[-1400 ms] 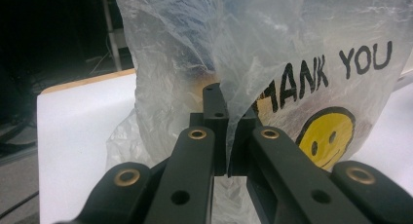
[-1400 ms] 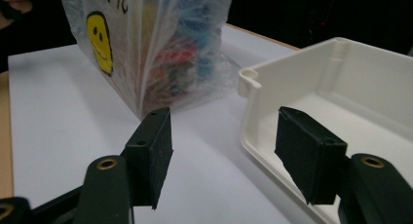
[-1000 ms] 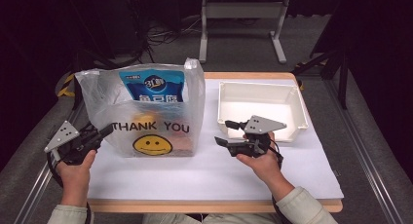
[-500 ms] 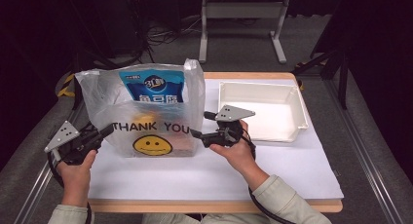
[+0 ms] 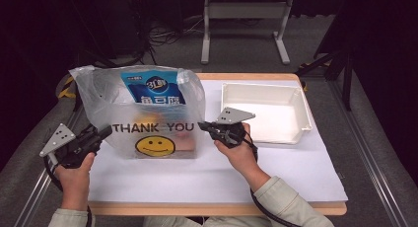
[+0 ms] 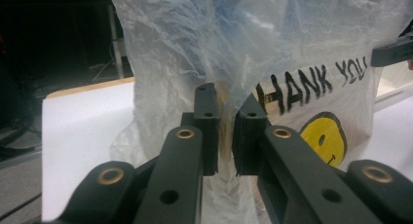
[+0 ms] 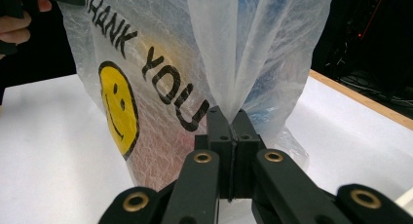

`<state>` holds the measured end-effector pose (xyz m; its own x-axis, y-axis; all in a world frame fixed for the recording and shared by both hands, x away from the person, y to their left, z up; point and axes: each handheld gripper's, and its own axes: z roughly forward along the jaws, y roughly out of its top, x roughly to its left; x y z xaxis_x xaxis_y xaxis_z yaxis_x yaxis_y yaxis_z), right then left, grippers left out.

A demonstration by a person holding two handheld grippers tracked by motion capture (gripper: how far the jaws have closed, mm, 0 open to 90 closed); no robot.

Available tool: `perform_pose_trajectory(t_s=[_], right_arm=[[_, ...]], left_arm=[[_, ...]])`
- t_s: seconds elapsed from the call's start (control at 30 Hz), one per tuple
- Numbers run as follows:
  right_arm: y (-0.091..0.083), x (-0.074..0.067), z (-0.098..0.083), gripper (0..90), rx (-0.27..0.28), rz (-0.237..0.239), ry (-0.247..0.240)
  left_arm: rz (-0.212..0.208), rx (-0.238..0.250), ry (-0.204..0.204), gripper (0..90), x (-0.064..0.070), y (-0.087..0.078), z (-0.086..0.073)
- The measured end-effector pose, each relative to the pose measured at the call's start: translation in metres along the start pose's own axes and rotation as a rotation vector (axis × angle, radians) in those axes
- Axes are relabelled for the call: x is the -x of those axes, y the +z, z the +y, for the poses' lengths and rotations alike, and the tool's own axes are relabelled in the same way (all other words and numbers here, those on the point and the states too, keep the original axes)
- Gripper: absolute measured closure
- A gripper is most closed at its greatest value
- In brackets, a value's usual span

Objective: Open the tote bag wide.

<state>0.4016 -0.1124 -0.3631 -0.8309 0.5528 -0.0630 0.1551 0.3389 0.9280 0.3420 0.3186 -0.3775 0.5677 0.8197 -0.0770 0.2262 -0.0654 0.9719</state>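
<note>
Pinching plastic bag [image 5: 148, 113] side edges, left gripper [image 6: 224, 131] loosening, right gripper [image 7: 233, 136] clamped

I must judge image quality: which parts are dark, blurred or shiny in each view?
High view: the room behind is dark, the table evenly lit. Left gripper view: the near jaws are soft, the bag sharper. Right gripper view: the bag's folds shine, the background is dim.

Both tongs, the left tongs [image 5: 101, 133] and the right tongs [image 5: 203, 126], are matte black with brass-ringed rivets. Each carries a grey three-cornered plate dotted with holes. Pale grey-green sleeves cover the forearms, and a black cable trails from each.
</note>
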Motion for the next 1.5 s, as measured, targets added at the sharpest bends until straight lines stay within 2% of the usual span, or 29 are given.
perform_pose_trajectory(t_s=[0.13,0.23,0.33,0.7,0.8,1.0,1.03,1.07,1.13,1.2,1.37,1.5], right_arm=[[0.001,0.002,-0.002,89.8,-0.003,-0.007,0.012],[0.003,0.005,-0.006,89.8,-0.012,-0.008,0.028],[0.006,0.006,-0.01,89.8,-0.024,-0.005,0.037],[0.017,0.006,-0.026,89.7,-0.088,0.014,0.046],[0.019,0.005,-0.031,89.7,-0.108,0.023,0.046],[0.022,0.003,-0.038,89.7,-0.139,0.035,0.043],[0.023,0.002,-0.042,89.7,-0.15,0.038,0.042],[0.023,0.002,-0.042,89.7,-0.15,0.038,0.042],[0.025,0.001,-0.045,89.8,-0.162,0.044,0.04],[0.027,0.001,-0.049,89.8,-0.173,0.054,0.043],[0.034,0.003,-0.058,89.8,-0.197,0.078,0.072],[0.035,0.003,-0.06,89.7,-0.203,0.077,0.066]], left_arm=[[0.011,-0.002,0.004,79.5,-0.002,-0.001,-0.001],[0.001,-0.019,-0.003,85.0,-0.005,0.0,-0.004],[-0.014,-0.051,-0.011,89.8,-0.008,0.003,-0.007],[-0.027,-0.175,-0.058,90.0,-0.017,0.019,-0.021],[-0.029,-0.215,-0.052,90.0,-0.017,0.022,-0.024],[-0.031,-0.253,-0.065,90.0,-0.019,0.025,-0.028],[-0.033,-0.278,-0.066,90.0,-0.02,0.026,-0.03],[-0.033,-0.278,-0.066,90.0,-0.02,0.026,-0.03],[-0.034,-0.306,-0.073,90.0,-0.021,0.028,-0.032],[-0.032,-0.335,-0.064,90.0,-0.022,0.03,-0.034],[-0.042,-0.389,-0.078,90.0,-0.023,0.036,-0.038],[-0.049,-0.417,-0.098,90.0,-0.025,0.039,-0.041]])
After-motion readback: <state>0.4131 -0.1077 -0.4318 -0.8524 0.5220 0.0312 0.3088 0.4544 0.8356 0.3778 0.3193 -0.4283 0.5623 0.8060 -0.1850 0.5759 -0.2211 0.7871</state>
